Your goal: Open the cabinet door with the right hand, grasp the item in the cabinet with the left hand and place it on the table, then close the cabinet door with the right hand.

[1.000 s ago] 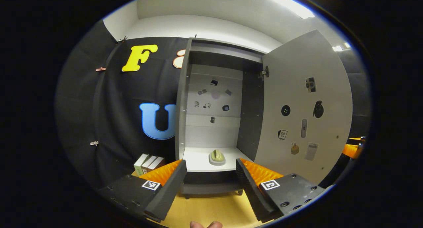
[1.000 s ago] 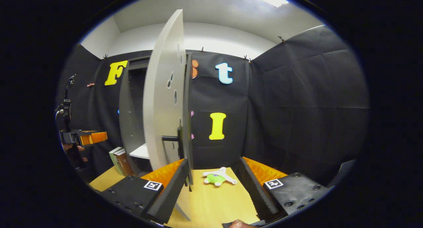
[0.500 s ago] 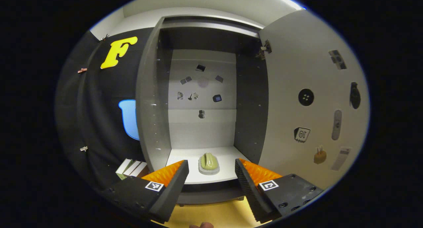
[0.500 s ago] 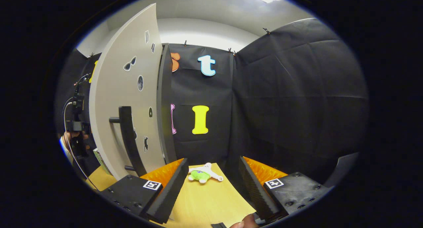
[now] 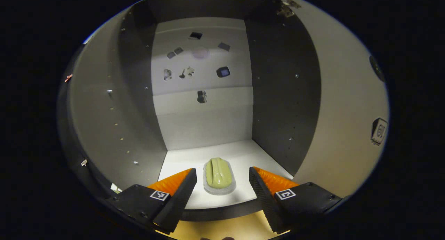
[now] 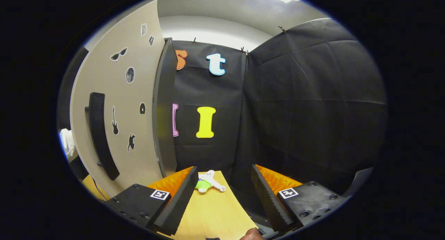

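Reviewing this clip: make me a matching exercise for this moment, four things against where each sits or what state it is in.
Things:
1. green item
2. cabinet door
3. plush toy
4. left gripper

States:
A. swung open, handle facing the right gripper view
B. lying on the wooden table
C. jaws apart at the shelf's front edge
D. lying on the white cabinet shelf

Pairs: 1-D, 2-A, 3-B, 4-C

one green item [image 5: 219,173], one cabinet [image 5: 285,94], one plush toy [image 6: 208,181]
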Tool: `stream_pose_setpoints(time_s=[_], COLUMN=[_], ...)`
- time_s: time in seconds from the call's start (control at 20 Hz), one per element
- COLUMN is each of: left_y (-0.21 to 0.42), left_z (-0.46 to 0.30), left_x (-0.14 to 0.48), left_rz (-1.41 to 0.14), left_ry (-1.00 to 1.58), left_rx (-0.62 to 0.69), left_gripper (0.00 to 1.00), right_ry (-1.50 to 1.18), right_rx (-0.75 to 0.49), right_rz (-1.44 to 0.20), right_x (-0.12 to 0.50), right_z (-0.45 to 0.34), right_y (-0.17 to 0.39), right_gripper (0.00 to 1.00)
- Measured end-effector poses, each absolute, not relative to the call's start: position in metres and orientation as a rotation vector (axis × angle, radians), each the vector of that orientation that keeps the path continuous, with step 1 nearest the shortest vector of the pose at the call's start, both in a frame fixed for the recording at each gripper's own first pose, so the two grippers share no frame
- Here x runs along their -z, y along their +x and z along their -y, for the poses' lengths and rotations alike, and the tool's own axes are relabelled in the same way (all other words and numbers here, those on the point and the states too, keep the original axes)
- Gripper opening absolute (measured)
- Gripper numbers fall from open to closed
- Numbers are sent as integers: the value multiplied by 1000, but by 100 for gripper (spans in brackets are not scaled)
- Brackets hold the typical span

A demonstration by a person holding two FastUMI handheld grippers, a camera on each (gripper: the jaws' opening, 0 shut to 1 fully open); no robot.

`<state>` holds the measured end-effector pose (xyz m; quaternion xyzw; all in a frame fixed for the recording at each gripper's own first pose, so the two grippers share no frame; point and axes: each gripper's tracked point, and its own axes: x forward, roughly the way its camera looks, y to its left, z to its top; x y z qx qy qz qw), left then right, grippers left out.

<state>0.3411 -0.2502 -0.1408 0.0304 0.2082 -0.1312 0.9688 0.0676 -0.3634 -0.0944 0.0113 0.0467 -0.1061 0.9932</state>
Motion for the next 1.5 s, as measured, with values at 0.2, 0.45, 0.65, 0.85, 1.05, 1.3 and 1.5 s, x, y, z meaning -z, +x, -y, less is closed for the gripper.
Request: stream_pose_setpoints(time_s=[0.2, 0.45, 0.65, 0.85, 1.05, 1.3, 1.5], left_y=[376, 404, 412, 413, 400, 361, 309], left_z=[254, 245, 248, 247, 240, 221, 197], left_x=[166, 202, 218, 214, 196, 158, 138], left_rz=[-494, -582, -617, -598, -563, -490, -437], left_ry=[60, 52, 38, 28, 28, 3, 29], left_rx=[248, 188, 201, 214, 217, 226, 233], left_gripper=[84, 78, 59, 27, 21, 21, 21], right_ry=[23, 45, 52, 48, 48, 52, 75], right_rx=[200, 203, 208, 205, 195, 188, 182], right_rz=[-105, -118, -126, -129, -109, -95, -74], right_x=[102, 109, 114, 116, 108, 99, 87], right_z=[375, 392, 400, 398, 389, 367, 346], right_y=[75, 81, 86, 91, 92, 92, 91], right_gripper=[98, 98, 95, 98, 98, 98, 95])
